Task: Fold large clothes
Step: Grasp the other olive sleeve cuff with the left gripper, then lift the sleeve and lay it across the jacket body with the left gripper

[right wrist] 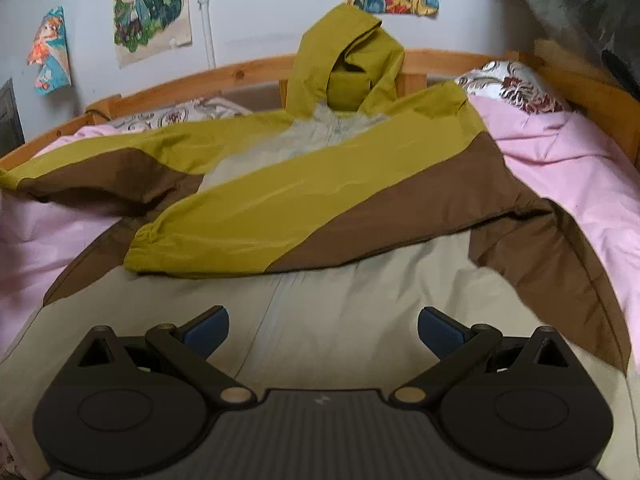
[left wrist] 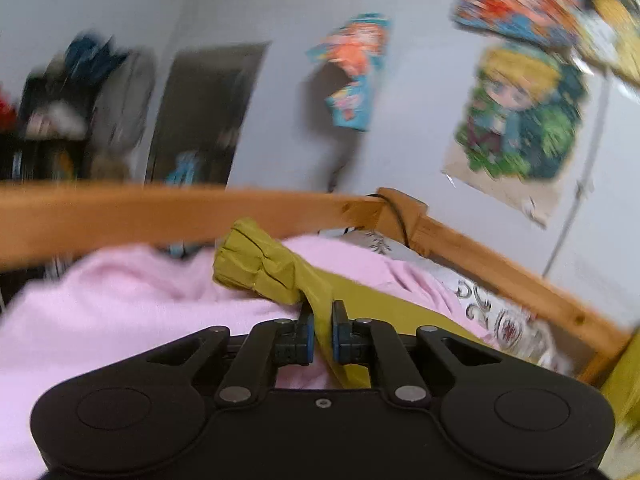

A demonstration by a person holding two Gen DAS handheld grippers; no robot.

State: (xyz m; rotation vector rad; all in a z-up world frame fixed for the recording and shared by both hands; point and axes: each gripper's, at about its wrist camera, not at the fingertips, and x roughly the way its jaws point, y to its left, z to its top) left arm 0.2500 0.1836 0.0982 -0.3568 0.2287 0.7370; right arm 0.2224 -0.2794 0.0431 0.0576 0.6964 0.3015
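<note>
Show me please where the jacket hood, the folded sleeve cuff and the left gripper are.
jacket hood [right wrist: 352, 56]: right wrist view, hood's front.
folded sleeve cuff [right wrist: 148, 248]: right wrist view, gathered end.
left gripper [left wrist: 322, 330]: left wrist view, between fingertips.

Wooden bed frame [right wrist: 256, 65] encloses a pink blanket [right wrist: 580, 176]. Patterned pillow [right wrist: 516, 84] lies at the frame's right corner. Cartoon posters [right wrist: 150, 8] hang on the wall above the frame.

The jacket [right wrist: 304, 200] is smooth cloth with a slight sheen, the pink blanket [right wrist: 580, 168] soft and matt, the bed frame [left wrist: 120, 212] varnished knotty wood, both grippers matt black plastic.
</note>
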